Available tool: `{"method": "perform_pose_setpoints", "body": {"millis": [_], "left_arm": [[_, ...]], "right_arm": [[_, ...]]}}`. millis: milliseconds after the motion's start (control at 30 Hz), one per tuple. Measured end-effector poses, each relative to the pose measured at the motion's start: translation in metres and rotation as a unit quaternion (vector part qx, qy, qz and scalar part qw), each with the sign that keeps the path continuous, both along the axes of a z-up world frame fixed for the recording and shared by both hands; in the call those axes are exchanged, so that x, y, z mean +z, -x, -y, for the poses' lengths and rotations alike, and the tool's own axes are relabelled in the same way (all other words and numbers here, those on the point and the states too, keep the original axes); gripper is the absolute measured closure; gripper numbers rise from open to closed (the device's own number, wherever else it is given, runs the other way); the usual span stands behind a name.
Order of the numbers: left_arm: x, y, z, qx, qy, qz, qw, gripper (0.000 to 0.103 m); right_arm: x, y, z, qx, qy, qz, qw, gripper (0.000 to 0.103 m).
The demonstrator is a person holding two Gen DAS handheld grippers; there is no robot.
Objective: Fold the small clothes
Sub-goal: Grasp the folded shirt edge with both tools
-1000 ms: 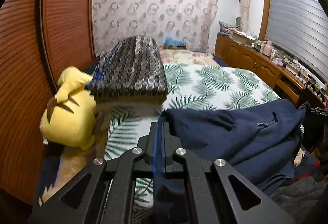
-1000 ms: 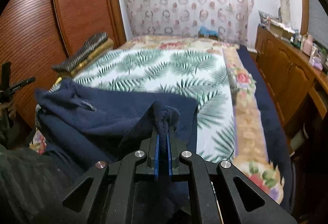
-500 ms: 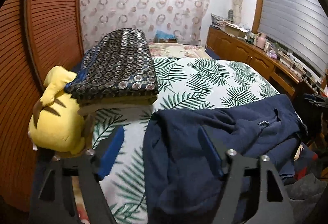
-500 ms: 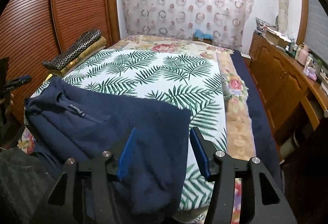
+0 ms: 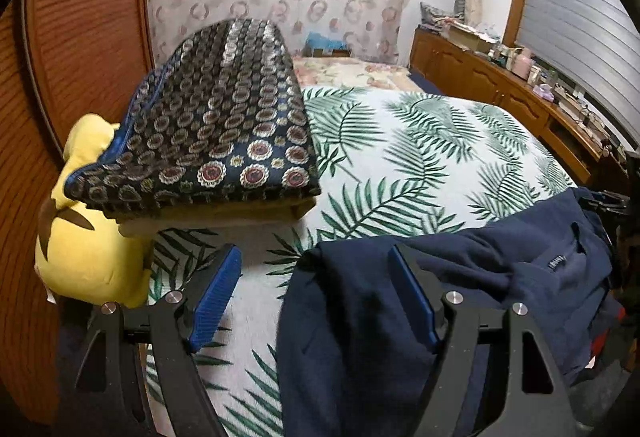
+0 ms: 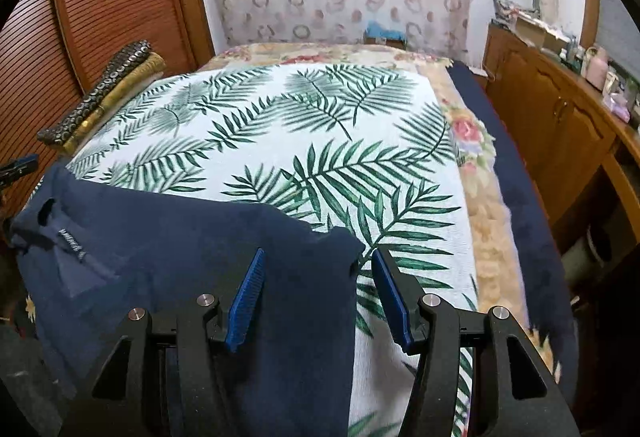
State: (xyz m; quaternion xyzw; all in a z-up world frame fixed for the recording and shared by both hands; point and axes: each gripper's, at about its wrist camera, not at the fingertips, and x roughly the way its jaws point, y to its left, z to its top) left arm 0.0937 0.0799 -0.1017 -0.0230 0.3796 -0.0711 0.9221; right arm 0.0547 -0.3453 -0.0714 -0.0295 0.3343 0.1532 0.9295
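Observation:
A navy blue garment (image 5: 460, 289) lies spread across the near edge of the bed, its neck label facing up. It also shows in the right wrist view (image 6: 192, 257). My left gripper (image 5: 314, 265) is open above the garment's left corner, holding nothing. My right gripper (image 6: 318, 269) is open above the garment's right corner, holding nothing. Both sets of blue pads stand wide apart.
The bed has a white palm-leaf sheet (image 6: 304, 141). A folded dark patterned blanket stack (image 5: 216, 141) and a yellow plush toy (image 5: 84, 249) lie at the bed's left side by the wooden wardrobe (image 6: 100, 9). A wooden cabinet (image 6: 560, 125) runs along the right.
One second ago both grippers were shut on the navy garment. Both have opened and let it go, and it now lies flatter on the bed.

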Motion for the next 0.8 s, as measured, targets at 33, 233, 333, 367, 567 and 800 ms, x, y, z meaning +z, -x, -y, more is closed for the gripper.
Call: {"method": "perform_pose_setpoints", "body": {"millis": [33,233,333,367,567,800], "left_arm": [[-0.002,-0.002,0.000,0.001,-0.002,-0.004,1.0000,0.027],[-0.011,-0.013,0.006,-0.011,-0.019,-0.026,0.9994,0.027],[-0.013,-0.013,0.009,-0.021,-0.022,-0.030,0.9991,0.027],[-0.013,-0.013,0.010,-0.024,-0.020,-0.032,0.9990,0.027],[-0.021,-0.022,0.009,-0.026,-0.016,-0.054,0.9981,0.027],[-0.030,-0.022,0.012,-0.038,-0.013,-0.066,0.9970,0.038]], "right_arm": [[-0.001,-0.001,-0.001,0.000,0.000,-0.002,1.000,0.046],[-0.004,-0.007,0.000,0.010,-0.005,-0.006,1.000,0.044],[-0.003,-0.006,0.003,0.012,-0.015,-0.004,1.000,0.044],[-0.003,-0.005,0.004,0.012,-0.017,-0.004,1.000,0.044],[-0.008,-0.008,0.007,0.014,-0.017,-0.004,1.000,0.042],[-0.008,-0.009,0.001,0.016,-0.011,-0.004,1.000,0.043]]}}
